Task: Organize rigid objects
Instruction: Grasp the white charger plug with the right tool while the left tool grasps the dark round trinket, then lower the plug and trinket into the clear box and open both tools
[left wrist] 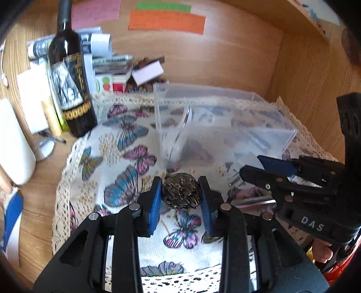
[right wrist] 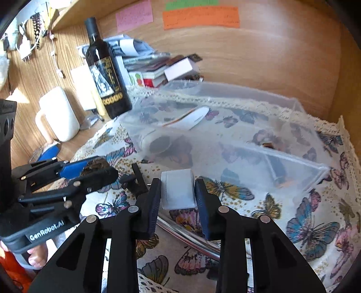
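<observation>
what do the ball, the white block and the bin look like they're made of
Ball: dark, with pitted, gold-flecked ridges; perhaps carved walnut or cast metal, can't tell.
White block: matte, smooth, rounded edges; looks like plastic or rubber.
Bin: clear, slightly frosted plastic; the butterfly cloth shows through its walls.

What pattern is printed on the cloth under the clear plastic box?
Colourful butterflies in pink, blue and gold on a white tablecloth with a lace edge; it shows best in the right wrist view.

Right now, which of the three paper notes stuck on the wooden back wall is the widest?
The orange note, the lowest and rightmost of the three. It stretches much wider than the green note just above it and the pink note to its left.
</observation>
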Action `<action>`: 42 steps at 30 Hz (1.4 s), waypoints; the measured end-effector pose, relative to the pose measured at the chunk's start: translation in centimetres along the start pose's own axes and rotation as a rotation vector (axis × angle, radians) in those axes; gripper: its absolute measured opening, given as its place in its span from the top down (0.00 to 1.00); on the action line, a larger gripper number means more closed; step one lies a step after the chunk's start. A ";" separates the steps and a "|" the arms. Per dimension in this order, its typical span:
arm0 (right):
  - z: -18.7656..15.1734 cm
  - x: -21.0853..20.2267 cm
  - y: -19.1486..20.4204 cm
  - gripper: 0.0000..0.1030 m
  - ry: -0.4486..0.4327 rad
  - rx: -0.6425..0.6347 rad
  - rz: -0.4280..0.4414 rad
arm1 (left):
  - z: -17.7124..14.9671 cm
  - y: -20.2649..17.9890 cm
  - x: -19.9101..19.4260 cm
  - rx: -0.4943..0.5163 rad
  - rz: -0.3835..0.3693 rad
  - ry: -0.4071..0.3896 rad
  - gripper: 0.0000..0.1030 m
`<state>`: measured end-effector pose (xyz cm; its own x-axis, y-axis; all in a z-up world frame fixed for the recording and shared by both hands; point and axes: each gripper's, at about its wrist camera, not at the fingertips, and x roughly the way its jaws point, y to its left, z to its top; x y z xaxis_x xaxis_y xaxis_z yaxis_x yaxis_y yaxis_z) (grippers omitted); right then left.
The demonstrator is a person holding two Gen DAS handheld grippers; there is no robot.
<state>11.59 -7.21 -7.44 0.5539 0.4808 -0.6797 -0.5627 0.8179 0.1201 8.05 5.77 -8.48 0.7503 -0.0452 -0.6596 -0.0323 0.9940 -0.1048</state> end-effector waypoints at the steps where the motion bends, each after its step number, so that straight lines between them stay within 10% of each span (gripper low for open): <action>1: 0.2 -0.5 -0.1 0.73 -0.015 -0.002 -0.006 | 0.3 -0.2 -0.2 0.004 0.003 -0.012 0.69; 23: 4.6 -5.3 -5.3 0.73 -0.220 0.035 -0.122 | 8.6 -4.2 0.1 0.064 0.021 -0.170 0.69; 42: 4.9 1.1 -8.9 0.73 -0.083 0.098 -0.166 | 9.1 -5.0 8.7 0.072 0.007 0.010 0.69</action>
<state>20.25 -12.41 -5.74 0.6852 0.3576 -0.6345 -0.3990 0.9131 0.0838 20.70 1.28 -6.91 0.7438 -0.0386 -0.6673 0.0101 0.9989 -0.0465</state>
